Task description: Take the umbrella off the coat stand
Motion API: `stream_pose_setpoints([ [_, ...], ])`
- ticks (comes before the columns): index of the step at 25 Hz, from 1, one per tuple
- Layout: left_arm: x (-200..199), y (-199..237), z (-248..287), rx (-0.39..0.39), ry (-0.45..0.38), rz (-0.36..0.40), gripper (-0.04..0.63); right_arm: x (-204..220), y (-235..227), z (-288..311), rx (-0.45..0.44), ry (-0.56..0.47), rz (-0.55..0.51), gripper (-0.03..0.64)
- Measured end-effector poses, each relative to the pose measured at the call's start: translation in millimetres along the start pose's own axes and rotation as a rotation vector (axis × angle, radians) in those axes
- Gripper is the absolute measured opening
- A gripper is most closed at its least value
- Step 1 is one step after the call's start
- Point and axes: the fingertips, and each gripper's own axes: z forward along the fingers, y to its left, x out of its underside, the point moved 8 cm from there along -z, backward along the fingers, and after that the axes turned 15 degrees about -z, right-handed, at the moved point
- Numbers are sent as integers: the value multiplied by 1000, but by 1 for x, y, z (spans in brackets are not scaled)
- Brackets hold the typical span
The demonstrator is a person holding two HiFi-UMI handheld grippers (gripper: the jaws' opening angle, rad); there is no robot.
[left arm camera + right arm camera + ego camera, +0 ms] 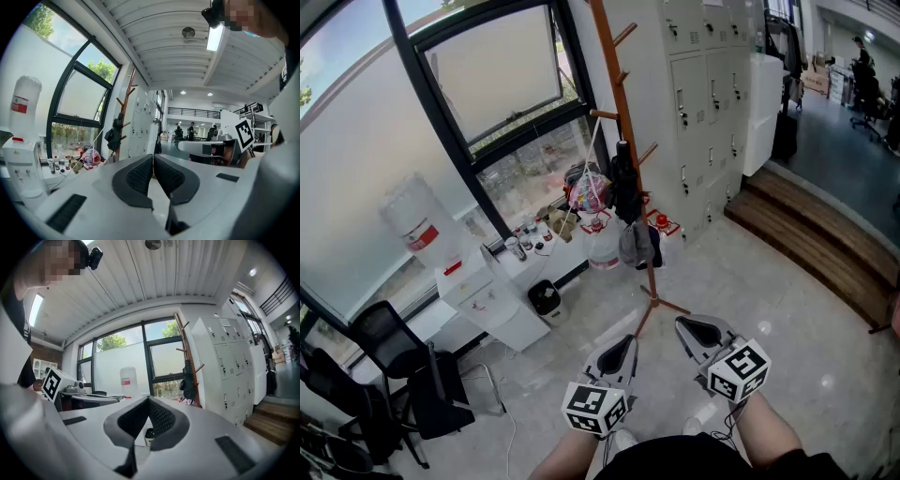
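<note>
The black umbrella hangs folded on the wooden coat stand, in the upper middle of the frame, just beside a colourful bag. Both tools are at the bottom of the frame, well apart from the stand. The left tool is clenched, with nothing between its jaws. The right tool is also clenched and empty. A water dispenser stands at the left.
</note>
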Motion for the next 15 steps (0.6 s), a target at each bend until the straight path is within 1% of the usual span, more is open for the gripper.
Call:
stream_pose_setpoints([
  [6,0,1,-2,7,-1,-10,21,-2,2,2,-4,0,-7,54],
  [10,1,3,-5,11,-6,-14,21,-4,8,4,-18,-7,-33,54],
  [15,-1,12,-13,6,-14,-21,21,-5,16,12,-21,-3,-39,54],
])
